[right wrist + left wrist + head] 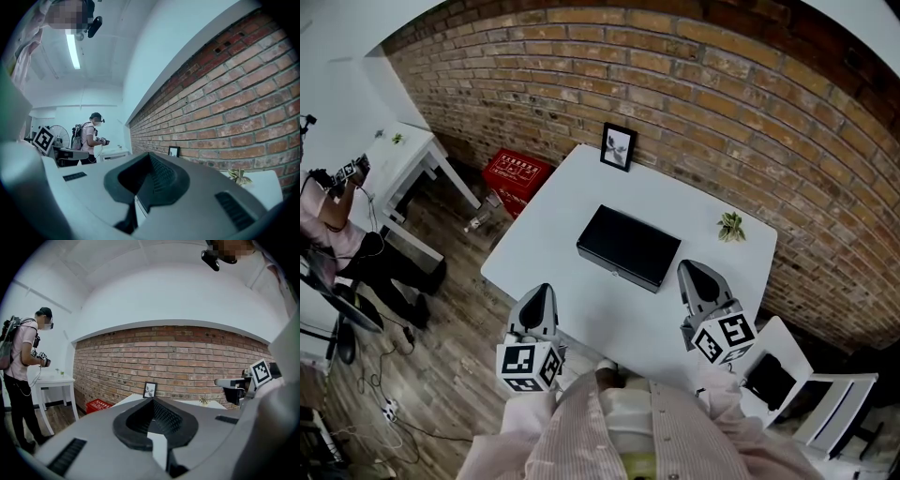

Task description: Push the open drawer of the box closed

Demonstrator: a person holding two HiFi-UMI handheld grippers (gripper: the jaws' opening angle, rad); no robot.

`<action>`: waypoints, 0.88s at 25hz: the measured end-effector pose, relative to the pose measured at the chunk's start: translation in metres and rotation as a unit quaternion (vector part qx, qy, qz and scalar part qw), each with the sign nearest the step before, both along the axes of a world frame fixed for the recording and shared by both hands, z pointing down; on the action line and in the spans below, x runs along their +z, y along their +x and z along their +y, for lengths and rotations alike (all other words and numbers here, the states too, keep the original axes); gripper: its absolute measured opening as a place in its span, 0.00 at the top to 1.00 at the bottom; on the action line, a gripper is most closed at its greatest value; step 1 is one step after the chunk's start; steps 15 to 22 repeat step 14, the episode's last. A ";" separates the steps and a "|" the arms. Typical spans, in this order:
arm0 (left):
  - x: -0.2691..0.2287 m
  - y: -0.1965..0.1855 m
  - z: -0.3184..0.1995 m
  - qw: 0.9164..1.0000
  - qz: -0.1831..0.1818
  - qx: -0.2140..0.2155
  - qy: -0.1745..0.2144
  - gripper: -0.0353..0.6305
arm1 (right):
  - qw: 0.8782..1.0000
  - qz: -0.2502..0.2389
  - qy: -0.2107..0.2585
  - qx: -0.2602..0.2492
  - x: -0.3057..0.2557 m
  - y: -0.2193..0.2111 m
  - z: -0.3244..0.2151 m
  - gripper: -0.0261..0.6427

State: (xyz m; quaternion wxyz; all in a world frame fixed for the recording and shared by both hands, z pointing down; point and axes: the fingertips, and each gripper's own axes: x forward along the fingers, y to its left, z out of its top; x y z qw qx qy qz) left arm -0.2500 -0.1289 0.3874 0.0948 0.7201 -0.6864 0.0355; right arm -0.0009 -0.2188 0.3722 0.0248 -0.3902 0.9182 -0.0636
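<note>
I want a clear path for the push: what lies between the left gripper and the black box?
Only bare white table top, as the head view shows; nothing sits between the left gripper and the black box.

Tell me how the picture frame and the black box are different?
The picture frame stands upright at the table's far edge; the black box lies flat in the middle. The frame is small; the box is much bigger. The frame holds a white picture; the box is plain black. Both sit on the white table.
</note>
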 end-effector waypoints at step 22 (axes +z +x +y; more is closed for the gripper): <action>0.002 -0.005 0.003 1.000 -0.006 -0.006 -0.007 0.95 | 1.000 -0.001 -0.001 -0.003 0.002 -0.004 0.001 0.96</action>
